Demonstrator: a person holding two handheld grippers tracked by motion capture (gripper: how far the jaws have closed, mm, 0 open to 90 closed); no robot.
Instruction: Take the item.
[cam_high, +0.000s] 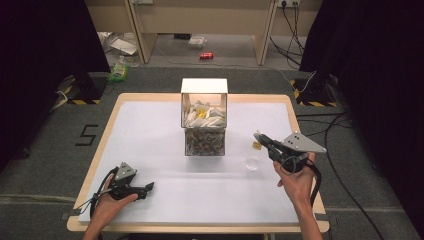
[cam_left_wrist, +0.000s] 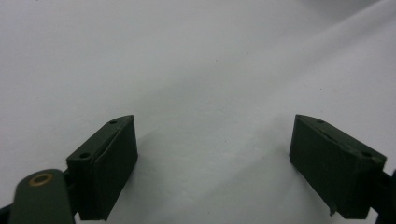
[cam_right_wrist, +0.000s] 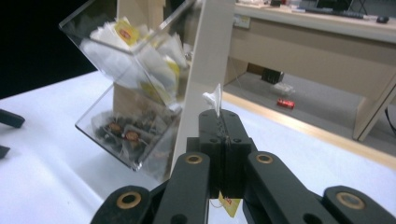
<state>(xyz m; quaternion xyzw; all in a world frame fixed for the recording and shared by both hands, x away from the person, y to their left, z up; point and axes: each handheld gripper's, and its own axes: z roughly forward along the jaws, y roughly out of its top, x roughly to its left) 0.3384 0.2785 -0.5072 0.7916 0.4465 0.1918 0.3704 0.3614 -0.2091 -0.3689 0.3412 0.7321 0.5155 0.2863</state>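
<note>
Tea bag (cam_right_wrist: 214, 99) sits pinched in the right gripper (cam_high: 262, 140), whose jaws are closed tight on it, its yellow tag (cam_right_wrist: 229, 205) dangling below, right of the clear dispenser (cam_high: 204, 121). It looks light, soft and easily torn, so the hold belongs on the paper top or the string. A small glass cup (cam_high: 252, 162) stands just near of it on the bench (cam_high: 150, 145). The left gripper (cam_high: 146, 189) rests near-left, jaws wide apart and empty.

White table (cam_high: 150, 145) — dispenser box (cam_high: 204, 117), glass (cam_high: 252, 163) on it.
</note>
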